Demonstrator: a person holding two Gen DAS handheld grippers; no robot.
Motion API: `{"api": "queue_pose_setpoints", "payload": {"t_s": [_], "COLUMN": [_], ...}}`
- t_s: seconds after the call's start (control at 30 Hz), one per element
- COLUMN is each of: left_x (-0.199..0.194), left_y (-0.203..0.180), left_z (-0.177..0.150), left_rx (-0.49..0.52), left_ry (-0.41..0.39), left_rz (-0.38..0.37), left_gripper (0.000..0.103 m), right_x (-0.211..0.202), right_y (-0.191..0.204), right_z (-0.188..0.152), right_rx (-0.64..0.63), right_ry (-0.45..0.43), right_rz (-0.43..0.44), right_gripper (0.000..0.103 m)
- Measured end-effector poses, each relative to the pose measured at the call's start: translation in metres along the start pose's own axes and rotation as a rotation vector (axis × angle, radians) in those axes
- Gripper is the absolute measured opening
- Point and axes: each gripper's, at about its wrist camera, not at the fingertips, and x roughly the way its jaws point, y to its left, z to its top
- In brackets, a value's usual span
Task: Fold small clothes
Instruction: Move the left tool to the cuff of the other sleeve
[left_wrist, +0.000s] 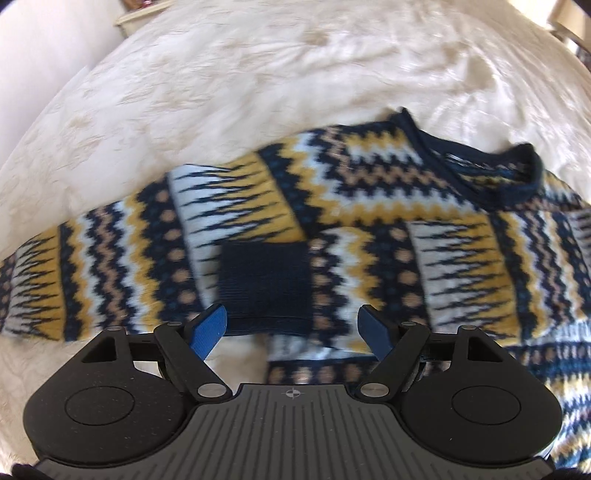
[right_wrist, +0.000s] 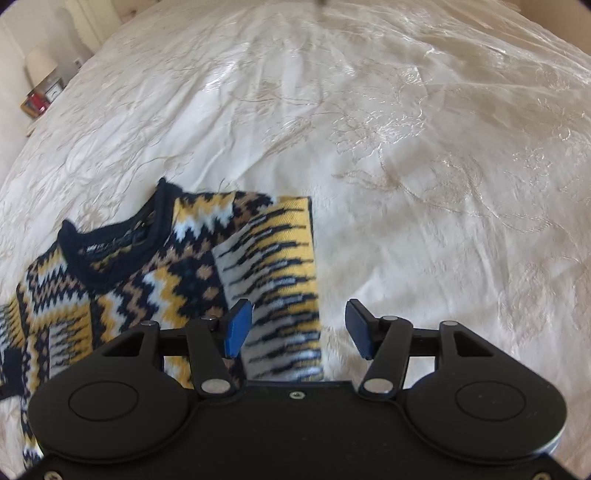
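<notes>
A small knitted sweater (left_wrist: 332, 206) with navy, yellow, white and tan zigzag bands lies on a cream bedspread (left_wrist: 221, 92). Its navy collar (left_wrist: 509, 177) is at the right. A sleeve is folded across the body, its navy cuff (left_wrist: 264, 284) just ahead of my left gripper (left_wrist: 293, 332), which is open and empty above it. In the right wrist view the sweater (right_wrist: 177, 266) lies at the left, collar (right_wrist: 110, 251) up, one sleeve (right_wrist: 280, 266) folded along its right edge. My right gripper (right_wrist: 297, 328) is open and empty over that sleeve's edge.
The embroidered bedspread (right_wrist: 424, 147) spreads wide beyond and to the right of the sweater. A bedside table with a lamp (right_wrist: 40, 66) and small items stands at the far left past the bed edge. A wall (left_wrist: 33, 55) runs along the left.
</notes>
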Motion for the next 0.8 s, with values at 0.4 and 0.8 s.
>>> {"api": "queue_pose_setpoints", "payload": {"t_s": [0.4,0.8], "left_x": [0.018,0.055], "left_y": [-0.009,0.0], "left_z": [-0.007,-0.012], "left_rx": [0.026,-0.021], "left_ry": [0.027,0.069], "left_rz": [-0.012,-0.026], "left_gripper": [0.077,0.095], "right_x": [0.023,-0.016], "right_y": [-0.013,-0.021], "right_z": [0.015,0.005], "right_rx": [0.032,0.035], "right_ry": [0.04,-0.039], "right_rz": [-0.057,-0.025], "right_gripper": [0.016,0.058]}}
